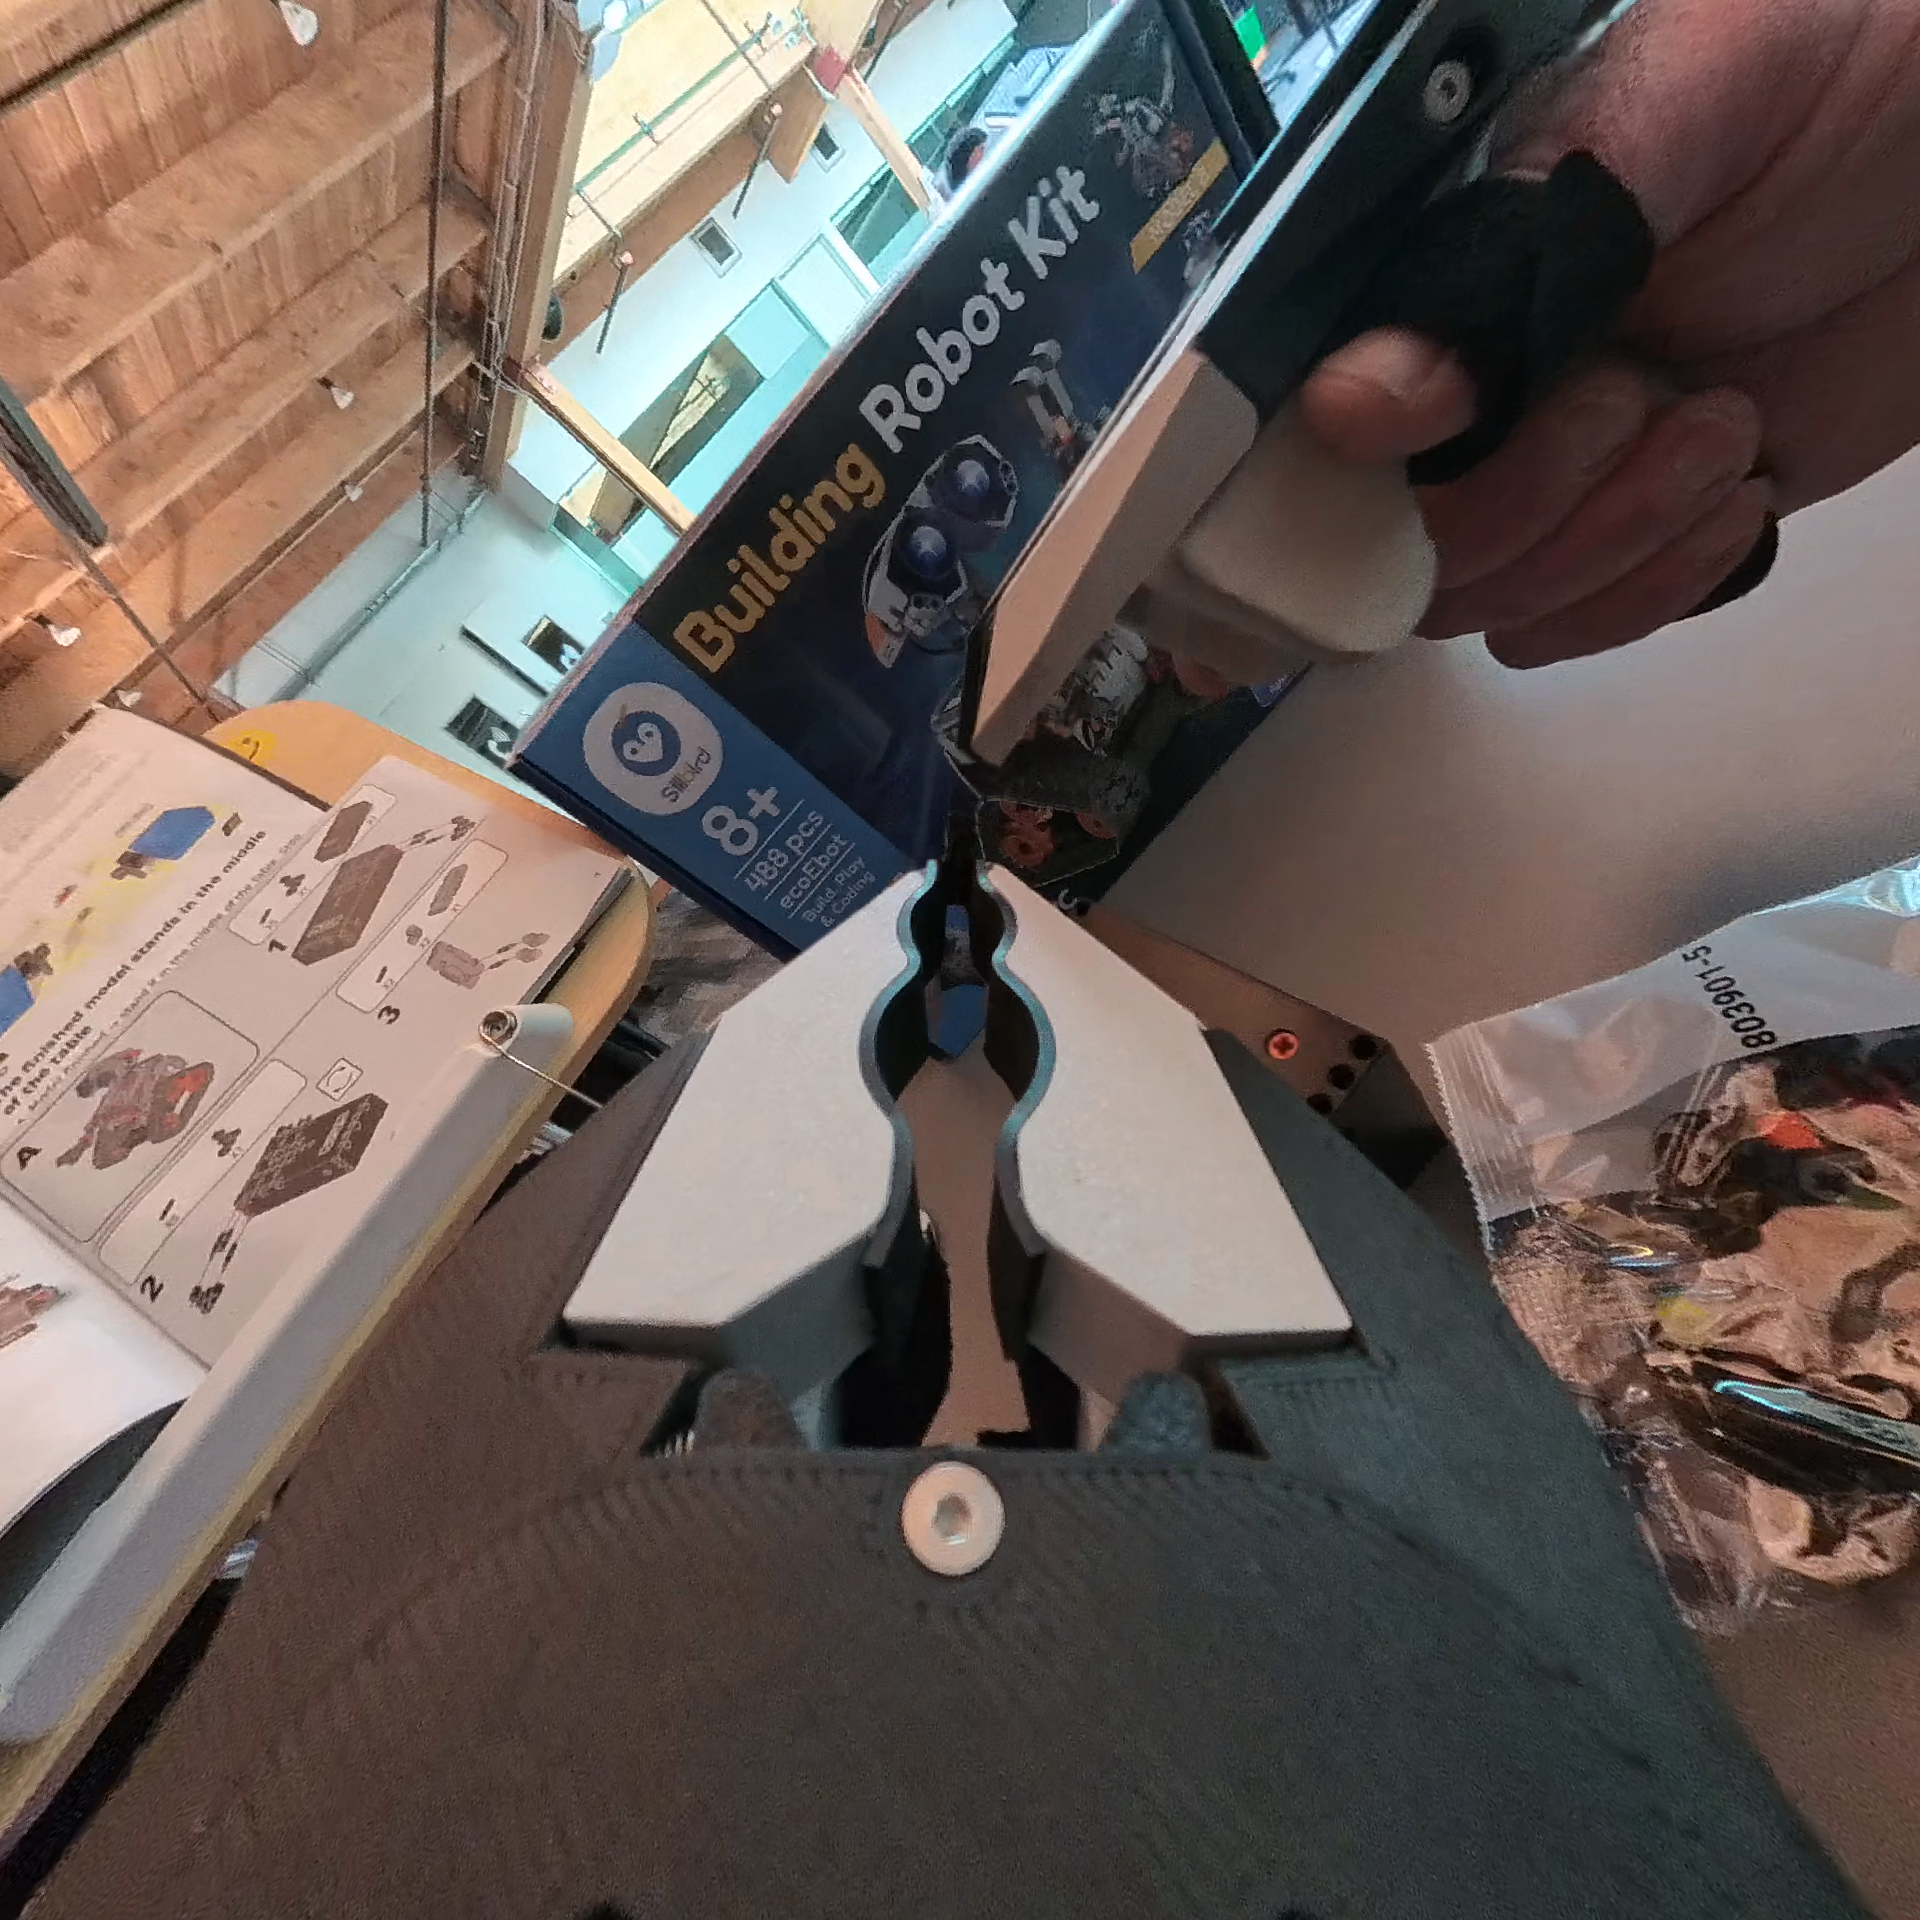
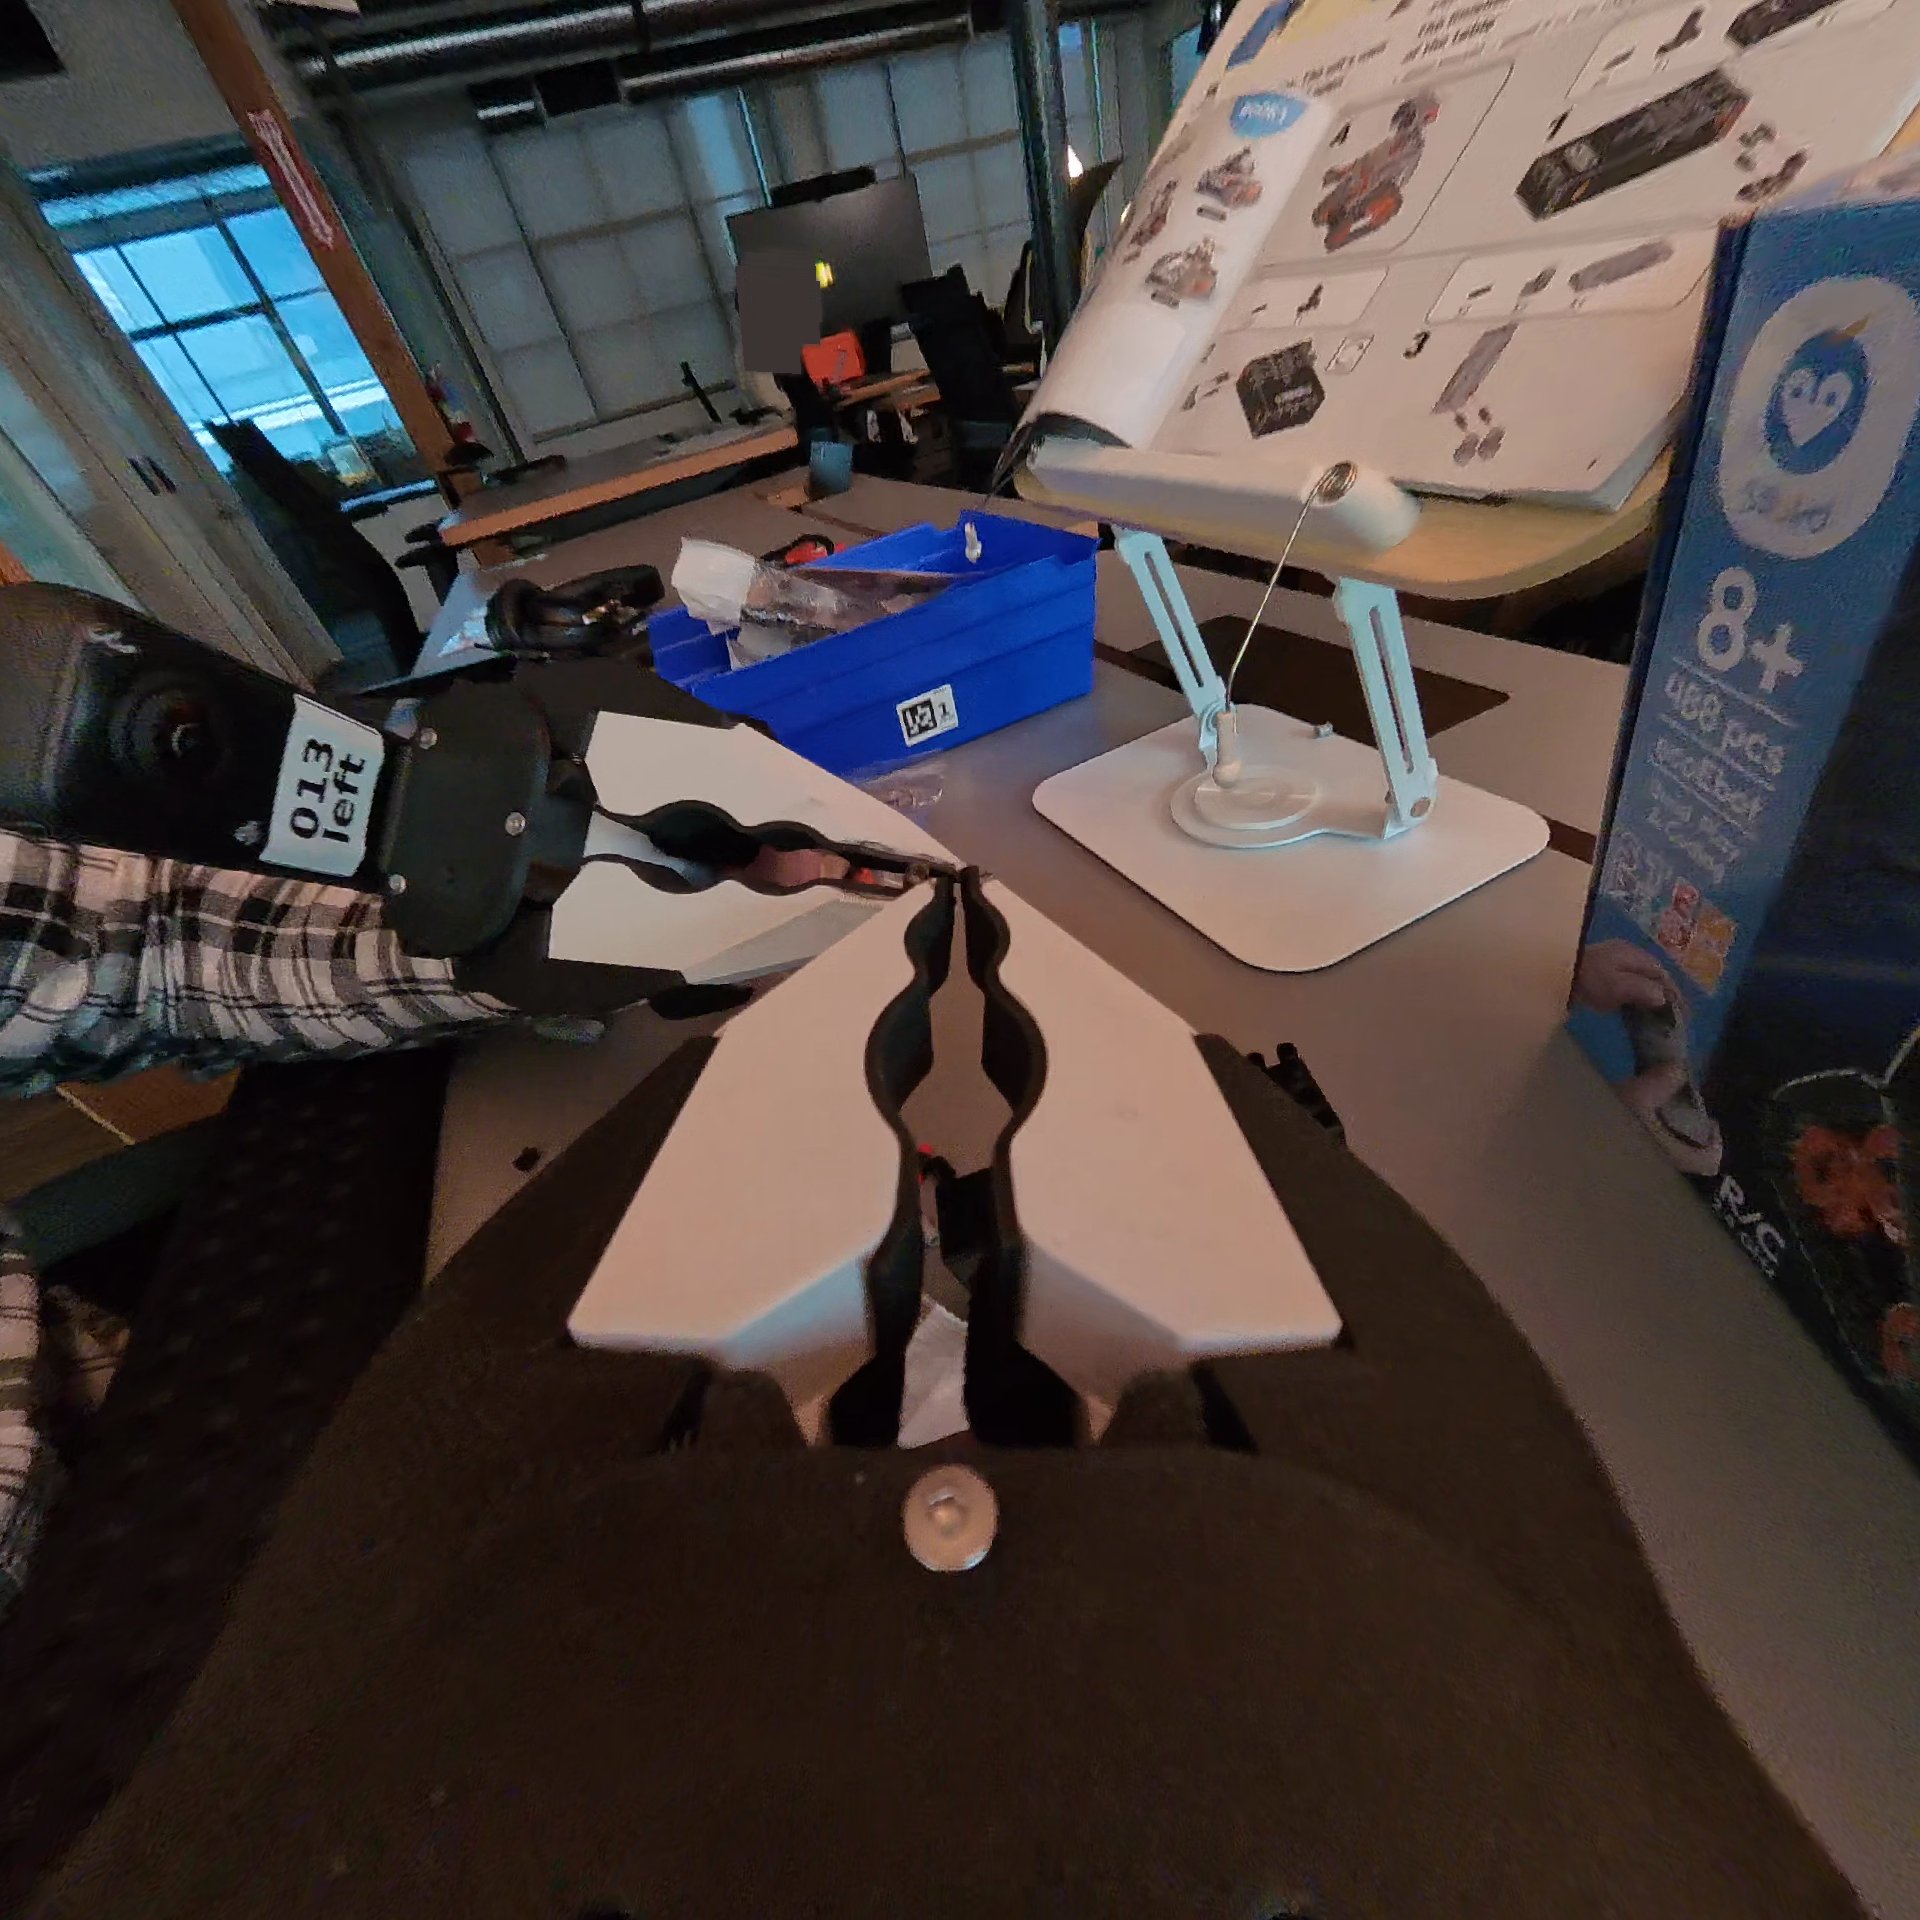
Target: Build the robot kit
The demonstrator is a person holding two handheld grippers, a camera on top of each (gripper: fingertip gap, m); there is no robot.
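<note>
My left gripper [image 1: 958, 883] is shut, its fingertips pinched on a small thin black part [image 1: 961, 836] that sticks out past them. A blue bit shows in the gap further back between its fingers. My right gripper [image 1: 971, 764] comes down from the upper right, held by a hand [image 1: 1662, 364], and its tips meet the same part. In the right wrist view my right gripper [image 2: 956, 883] is shut, tip to tip with the left gripper [image 2: 930, 871], which reaches in from the left with the dark part [image 2: 894, 871] in its tips. Both hover above the grey table [image 2: 1455, 1091].
A blue kit box [image 1: 831, 520] [image 2: 1745, 623] stands close behind the tips. An open instruction booklet [image 1: 260, 987] [image 2: 1403, 260] rests on a white stand [image 2: 1299, 862]. A blue bin [image 2: 914, 644] holds bags. A clear bag of parts [image 1: 1714, 1195] lies at the right. My left and right fingertips are right by each other.
</note>
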